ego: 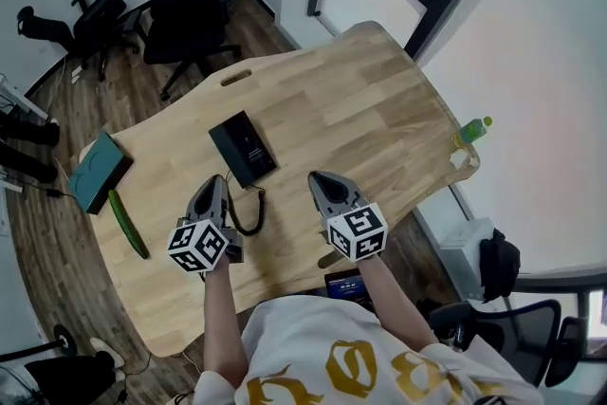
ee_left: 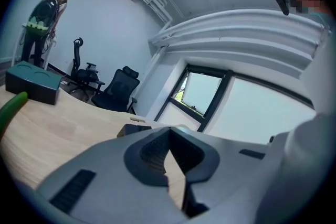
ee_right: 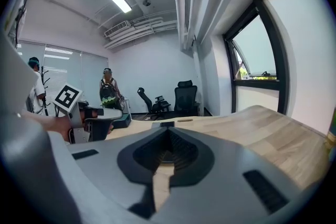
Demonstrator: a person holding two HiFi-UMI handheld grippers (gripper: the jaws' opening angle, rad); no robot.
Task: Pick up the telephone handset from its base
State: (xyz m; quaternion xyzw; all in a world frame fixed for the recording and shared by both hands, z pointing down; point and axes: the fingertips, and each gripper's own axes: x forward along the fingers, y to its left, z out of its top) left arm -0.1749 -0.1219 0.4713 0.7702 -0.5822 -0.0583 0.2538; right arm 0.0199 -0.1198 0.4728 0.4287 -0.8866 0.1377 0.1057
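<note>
Task barely started: left gripper [ego: 220, 181] and right gripper [ego: 319, 177], jaws closed and empty, hovered short of the black telephone [ego: 244, 147], handset apparently still on its base.

Black, flat, rectangular telephone [ego: 244, 148] lying face-up, set diagonally mid-table [ego: 379, 100]. Its black coiled cord [ego: 254, 211] loops from the near corner. The handset cannot be told apart from the base.

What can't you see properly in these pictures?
- Telephone, head view: too small and dark to tell handset from base.
- Telephone, left gripper view: mostly hidden behind the left tool.
- Cucumber, left gripper view: cut off by the picture's edge.
- Bottle, head view: too small to read its label.
</note>
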